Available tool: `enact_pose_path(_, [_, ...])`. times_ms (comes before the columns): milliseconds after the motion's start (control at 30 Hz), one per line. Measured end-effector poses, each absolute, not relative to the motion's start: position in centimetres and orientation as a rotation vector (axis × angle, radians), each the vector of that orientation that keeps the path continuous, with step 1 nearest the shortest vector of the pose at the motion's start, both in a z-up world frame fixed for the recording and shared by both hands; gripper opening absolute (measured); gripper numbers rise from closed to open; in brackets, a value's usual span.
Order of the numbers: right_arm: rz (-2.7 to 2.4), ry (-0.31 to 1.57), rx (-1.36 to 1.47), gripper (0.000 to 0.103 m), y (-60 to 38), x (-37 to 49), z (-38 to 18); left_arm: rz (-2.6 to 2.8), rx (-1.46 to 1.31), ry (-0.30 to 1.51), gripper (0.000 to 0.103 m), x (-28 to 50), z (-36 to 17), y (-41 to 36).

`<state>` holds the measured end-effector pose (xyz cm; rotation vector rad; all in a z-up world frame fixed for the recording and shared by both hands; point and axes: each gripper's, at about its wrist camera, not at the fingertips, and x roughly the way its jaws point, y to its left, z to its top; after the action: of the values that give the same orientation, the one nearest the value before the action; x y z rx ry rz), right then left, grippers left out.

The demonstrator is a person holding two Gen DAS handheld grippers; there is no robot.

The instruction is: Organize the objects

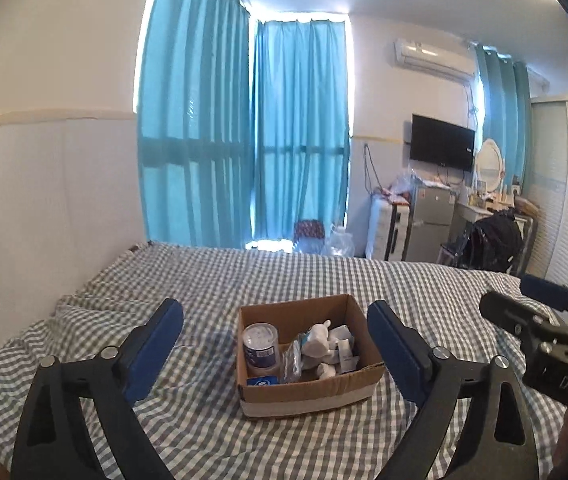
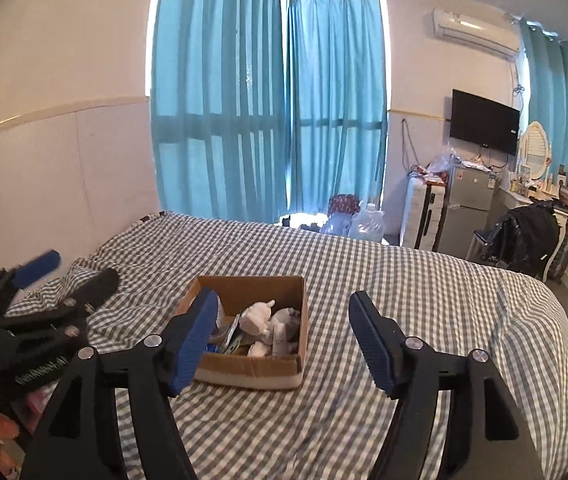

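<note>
The cardboard box (image 1: 304, 356) sits on the gingham bedspread (image 1: 204, 272), dead ahead at twelve o'clock of the left gripper (image 1: 275, 354), framed between its two blue pads, which stand wide apart and hold nothing. From the right gripper (image 2: 284, 338) the same box (image 2: 252, 364) lies at about eleven o'clock, its near left corner behind the left-hand pad; these fingers are spread too, and empty.

Judging by that framing, the left gripper is squarer to the box, while the right one would have to swing a little to its left to reach in. The box's longer side runs roughly across the left view (though the fisheye bends it enough that I would not swear to that).

Inside the box, a cylindrical tin with a blue label (image 1: 261, 350) stands upright at the nine o'clock end, a white figurine (image 1: 316, 340) lies near the middle, and a clear plastic packet (image 1: 292, 362) leans between them.

The small white pieces beyond the figurine are too jumbled to name, and the box floor is hidden by its near wall. In the right view the tin is covered by the pad. Each gripper shows only as a blurred dark shape at the edge of the other's view.
</note>
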<state>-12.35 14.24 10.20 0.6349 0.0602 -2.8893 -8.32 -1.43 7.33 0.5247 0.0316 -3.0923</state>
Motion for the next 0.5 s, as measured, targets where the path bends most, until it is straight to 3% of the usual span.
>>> enact_pose_path(200, [-2.936, 0.032, 0.594, 0.089, 15.6, -8.5, 8.6, -3.078, 0.513, 0.07, 0.103, -5.3, 5.7, -2.6])
enact_pose_path(400, [-2.959, -0.005, 0.58, 0.101, 16.8, -7.9, 6.9, -3.063, 0.586, 0.063, 0.103, -5.2, 3.5, -2.7])
enact_pose_path(500, [-2.94, -0.034, 0.603, 0.103, 16.9, -8.3, 5.8, -3.063, 0.612, 0.018, 0.103, -5.2, 3.0, -2.4])
